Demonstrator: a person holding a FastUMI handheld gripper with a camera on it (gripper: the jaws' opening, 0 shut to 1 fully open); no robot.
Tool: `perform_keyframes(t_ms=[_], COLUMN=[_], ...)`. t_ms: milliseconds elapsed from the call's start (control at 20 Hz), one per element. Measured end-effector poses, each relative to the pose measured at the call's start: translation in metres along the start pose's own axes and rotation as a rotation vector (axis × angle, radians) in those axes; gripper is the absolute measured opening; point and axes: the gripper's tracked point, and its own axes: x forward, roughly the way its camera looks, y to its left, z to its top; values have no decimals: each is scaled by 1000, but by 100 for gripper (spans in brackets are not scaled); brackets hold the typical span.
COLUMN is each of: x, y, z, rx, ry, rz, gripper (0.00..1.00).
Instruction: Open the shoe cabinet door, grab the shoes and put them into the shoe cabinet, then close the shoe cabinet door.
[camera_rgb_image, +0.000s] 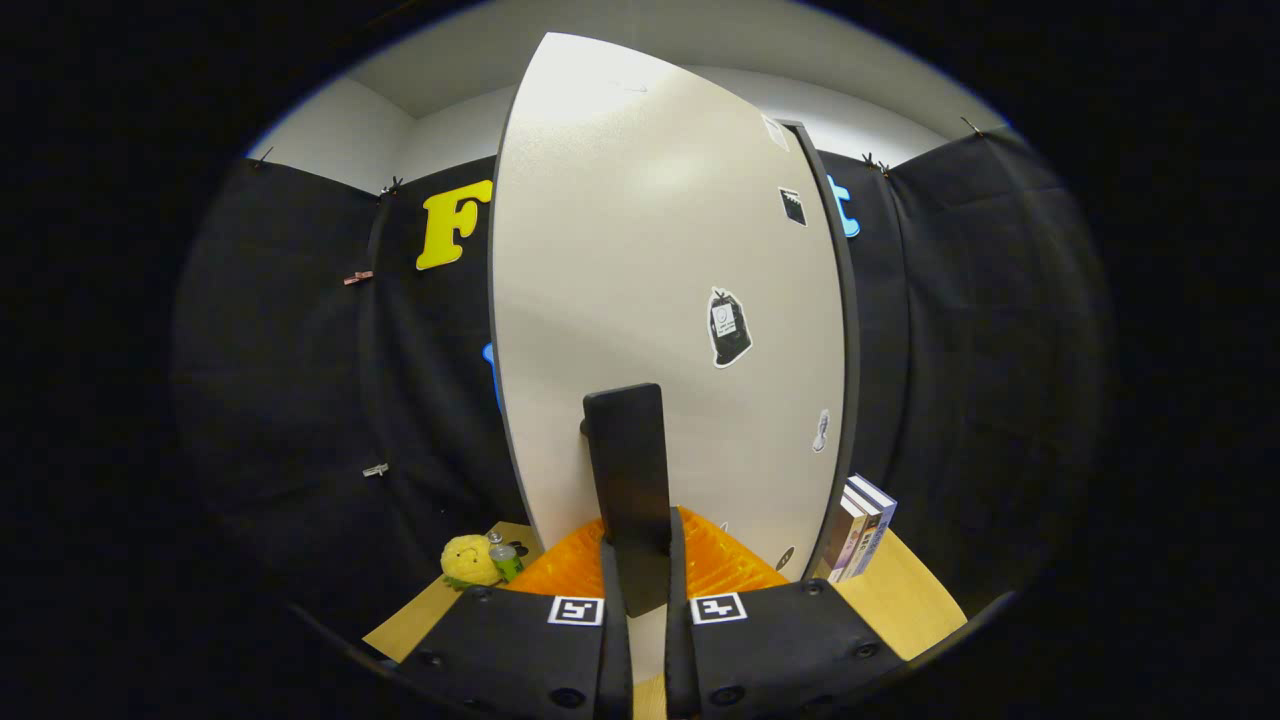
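The jaws of the gripper (640, 590) are pinching the dark upright handle (628, 480) of the shoe cabinet door (660, 300), one finger pressed against each side of the handle's lower end, so the gap between them is as narrow as the handle itself. The handle stands up from between the fingers and sticks out from the pale face of the door.

The door rises straight ahead, tall and off-white, with a dark edge (845, 330) running down its right side. Several stickers sit on its face: a dark one (729, 328) right of the handle and higher up, a small square one (792, 206) near the top right, and a small pale one (821, 430) lower down by the right edge.

At the foot of the door, behind the fingers on both sides, lies something bright orange with a ribbed texture (720, 565); what it is cannot be told. All of this rests on a light wooden surface (910, 600). On the right, beside the door's dark edge, a few books (860, 530) stand upright. On the left lies a yellow plush toy (468, 562) with a small green bottle (503, 556) touching it.
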Motion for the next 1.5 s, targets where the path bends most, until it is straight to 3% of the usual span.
perform_keyframes(t_ms=[500,1000,1250,1500], x=[-57,-75,-87,-99], y=[-94,-159,-206,-211], z=[8,17,20,23], rx=[-2,1,19,44], ry=[-22,-37,-44,-61], rz=[-91,-150,-230,-222], gripper=[16,15,5,8])
